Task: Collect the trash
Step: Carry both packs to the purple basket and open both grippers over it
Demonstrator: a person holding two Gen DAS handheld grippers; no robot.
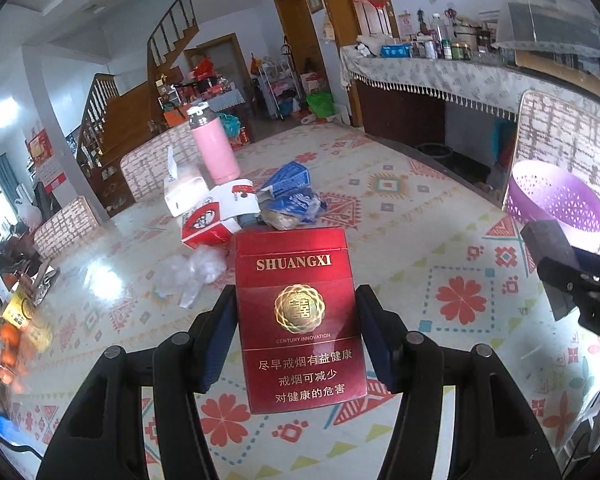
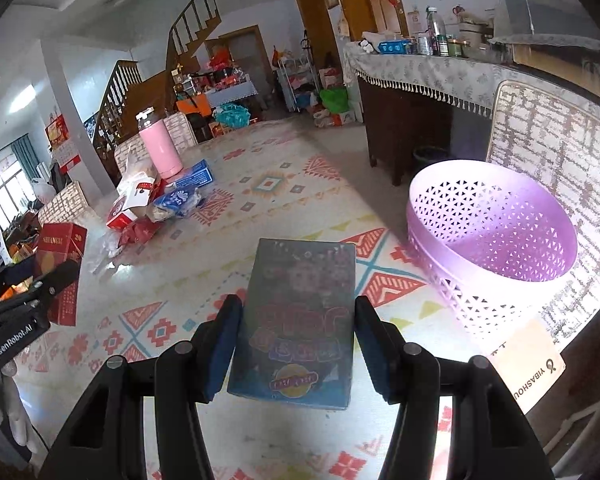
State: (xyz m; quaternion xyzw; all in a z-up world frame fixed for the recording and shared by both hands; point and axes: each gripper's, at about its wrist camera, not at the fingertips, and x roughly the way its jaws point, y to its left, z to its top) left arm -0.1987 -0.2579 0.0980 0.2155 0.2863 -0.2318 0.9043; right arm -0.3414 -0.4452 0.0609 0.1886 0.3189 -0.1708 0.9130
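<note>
My left gripper (image 1: 296, 320) is shut on a red Shuangxi cigarette pack (image 1: 296, 300), held above the patterned table. My right gripper (image 2: 296, 328) is shut on a dark grey-blue printed box (image 2: 300, 320), held just left of the purple perforated basket (image 2: 496, 248). The basket also shows in the left wrist view (image 1: 556, 200), at the right edge. A pile of trash lies mid-table: a red-and-white carton (image 1: 210, 220), blue wrappers (image 1: 292, 192) and clear crumpled plastic (image 1: 192, 272). The red pack and left gripper show at the left of the right wrist view (image 2: 60, 256).
A pink thermos (image 1: 214, 148) stands behind the trash pile. A white tissue pack (image 1: 182, 188) sits beside it. Chair backs (image 2: 556, 140) ring the table. Fruit and clutter (image 1: 12, 320) lie at the left table edge. A cluttered sideboard (image 1: 440, 64) stands beyond.
</note>
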